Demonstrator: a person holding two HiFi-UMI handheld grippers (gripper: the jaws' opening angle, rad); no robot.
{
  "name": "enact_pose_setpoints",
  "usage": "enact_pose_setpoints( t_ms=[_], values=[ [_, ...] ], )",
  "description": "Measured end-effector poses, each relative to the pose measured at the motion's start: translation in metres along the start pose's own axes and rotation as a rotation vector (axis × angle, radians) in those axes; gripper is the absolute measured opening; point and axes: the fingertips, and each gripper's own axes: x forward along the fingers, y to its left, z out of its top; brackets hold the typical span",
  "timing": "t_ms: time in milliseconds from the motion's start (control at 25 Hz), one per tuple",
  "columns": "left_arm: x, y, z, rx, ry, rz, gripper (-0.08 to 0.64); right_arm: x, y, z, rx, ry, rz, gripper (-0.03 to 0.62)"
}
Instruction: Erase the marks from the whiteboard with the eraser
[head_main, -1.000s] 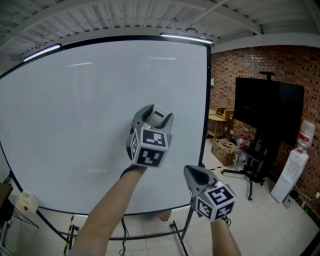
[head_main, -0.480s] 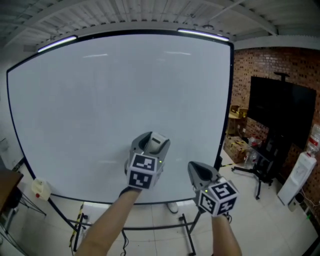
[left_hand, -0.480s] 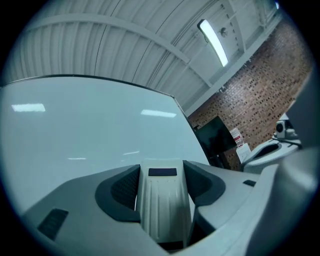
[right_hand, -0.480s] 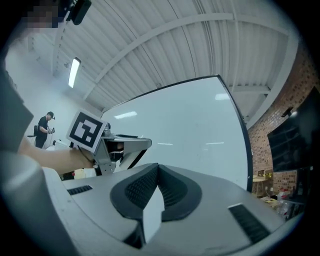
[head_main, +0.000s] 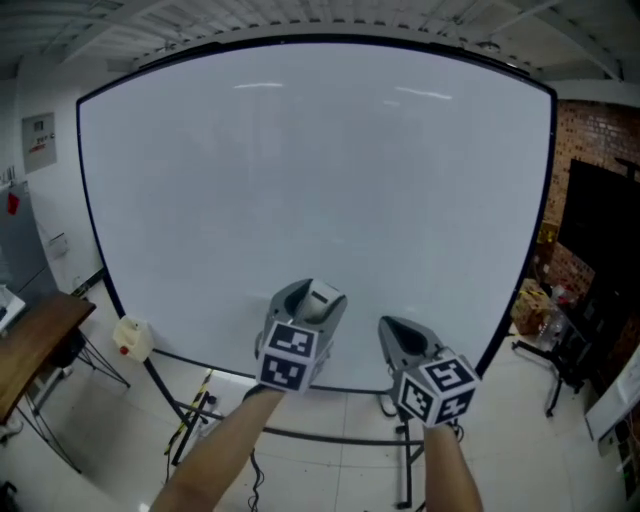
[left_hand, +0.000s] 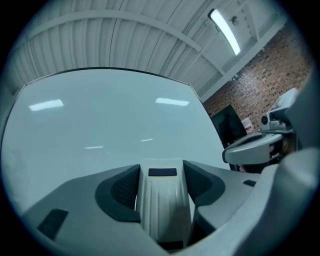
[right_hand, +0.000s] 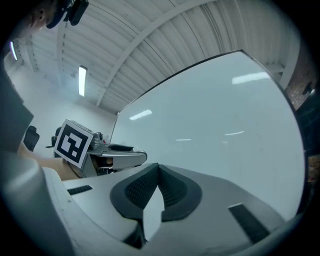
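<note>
So on my feed the left tool has its jaws clamped on the eraser, the white ribbed block sitting square between the two pads with its dark strip facing the whiteboard. In the head view the eraser is up against the lower part of the board, near the bottom edge and a bit left of centre. I honestly can't tell if it's touching the surface or just off it. The right tool has its jaws closed together with nothing in them and hangs just beside the left one, slightly lower. A wooden table pokes in at far left.
</note>
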Motion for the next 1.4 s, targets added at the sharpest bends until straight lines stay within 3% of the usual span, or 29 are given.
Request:
enact_pose_setpoints(
  t_ms=[480,680,840,1120,1400],
  values=[
    [-0.144,0.167,-0.075,-0.034,0.155,0.399,0.262,0.125,0.168,-0.005,0.022,-0.030,0.454,-0.009],
    [-0.224,0.206,-0.076,-0.049,0.220,0.562,0.262,0.139,0.241,0.005,0.038,-0.013,0.620,-0.009],
    [-0.287,0.226,-0.064,-0.070,0.270,0.601,0.262,0.140,0.302,0.024,0.036,-0.003,0.685,-0.009],
    [-0.331,0.267,-0.077,-0.108,0.263,0.663,0.264,0.161,0.360,0.026,0.019,0.015,0.762,-0.009],
    [-0.337,0.334,-0.125,-0.131,0.203,0.574,0.263,0.210,0.414,0.004,0.010,0.062,0.693,-0.009]
  ],
)
